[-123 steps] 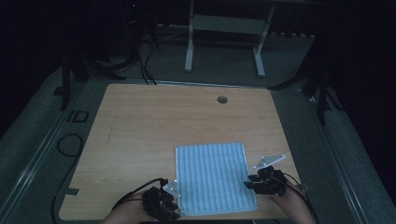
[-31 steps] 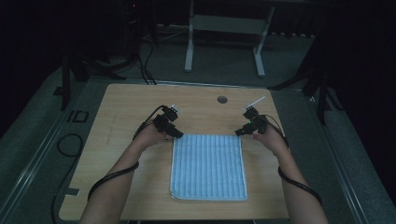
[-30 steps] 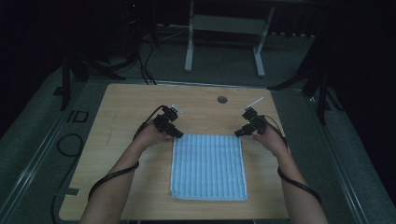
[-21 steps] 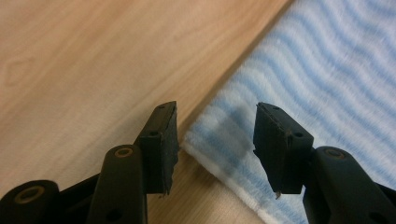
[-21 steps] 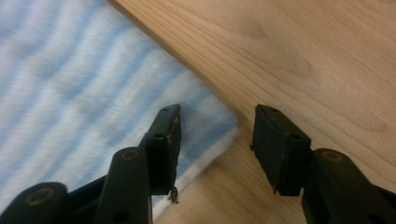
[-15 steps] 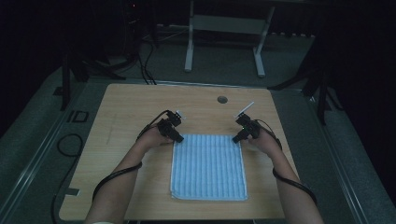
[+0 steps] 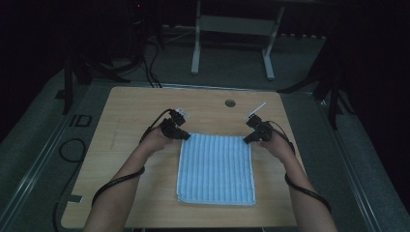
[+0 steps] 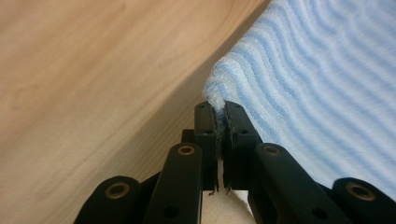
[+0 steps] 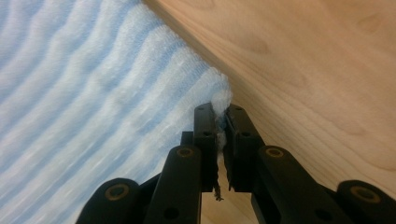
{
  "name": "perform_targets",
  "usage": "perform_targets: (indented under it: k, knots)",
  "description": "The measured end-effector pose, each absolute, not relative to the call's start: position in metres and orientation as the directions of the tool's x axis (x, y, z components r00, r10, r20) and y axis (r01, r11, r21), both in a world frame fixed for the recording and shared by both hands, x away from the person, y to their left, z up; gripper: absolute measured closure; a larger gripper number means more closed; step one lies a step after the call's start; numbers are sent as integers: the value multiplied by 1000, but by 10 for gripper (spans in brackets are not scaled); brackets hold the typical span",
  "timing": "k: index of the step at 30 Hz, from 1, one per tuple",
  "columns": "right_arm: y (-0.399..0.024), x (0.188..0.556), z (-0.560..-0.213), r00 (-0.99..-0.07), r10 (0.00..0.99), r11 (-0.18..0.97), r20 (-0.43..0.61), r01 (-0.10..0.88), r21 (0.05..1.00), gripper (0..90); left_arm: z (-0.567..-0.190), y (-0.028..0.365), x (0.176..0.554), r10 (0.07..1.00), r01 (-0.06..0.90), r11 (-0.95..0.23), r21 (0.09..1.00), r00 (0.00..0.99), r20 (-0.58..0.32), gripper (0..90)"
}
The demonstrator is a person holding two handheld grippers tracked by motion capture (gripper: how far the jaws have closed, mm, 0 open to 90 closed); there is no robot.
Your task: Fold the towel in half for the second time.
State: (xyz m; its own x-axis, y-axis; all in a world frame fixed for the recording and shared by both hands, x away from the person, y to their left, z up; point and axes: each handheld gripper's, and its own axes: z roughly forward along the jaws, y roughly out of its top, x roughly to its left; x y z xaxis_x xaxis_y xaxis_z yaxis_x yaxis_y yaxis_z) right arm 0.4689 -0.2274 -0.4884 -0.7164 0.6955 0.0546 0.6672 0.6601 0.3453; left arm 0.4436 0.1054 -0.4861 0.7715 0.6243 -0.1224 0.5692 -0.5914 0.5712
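White letters "ID" are marked on the floor (image 7: 43,145) left of the table (image 7: 130,111).

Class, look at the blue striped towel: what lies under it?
The towel lies flat on the wooden table. The left gripper and right gripper pinch its far corners. Anything beneath the cloth is covered.

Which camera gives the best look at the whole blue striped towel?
The high view: the blue striped terry towel lies flat there, all four edges visible. Each gripper view shows one corner, pinched in the left tool or the right tool.
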Motion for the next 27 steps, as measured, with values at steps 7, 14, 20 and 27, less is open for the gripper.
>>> perform_targets:
  k: [7,14,20,27]
  knots:
    - [-233,439,-459,-756,655,680,14,597,427,839,-469,114,419,593,528,-582,618,796,-120,851]
    - [-244,403,-448,-778,628,670,15,551,498,839,-456,122,383,548,471,-584,660,830,-107,851]
    - [-254,357,-444,-798,603,659,12,507,556,839,-456,123,345,502,429,-588,686,858,-106,851]
    - [-262,313,-451,-817,577,676,6,482,558,838,-470,121,305,414,385,-632,672,901,-127,849]
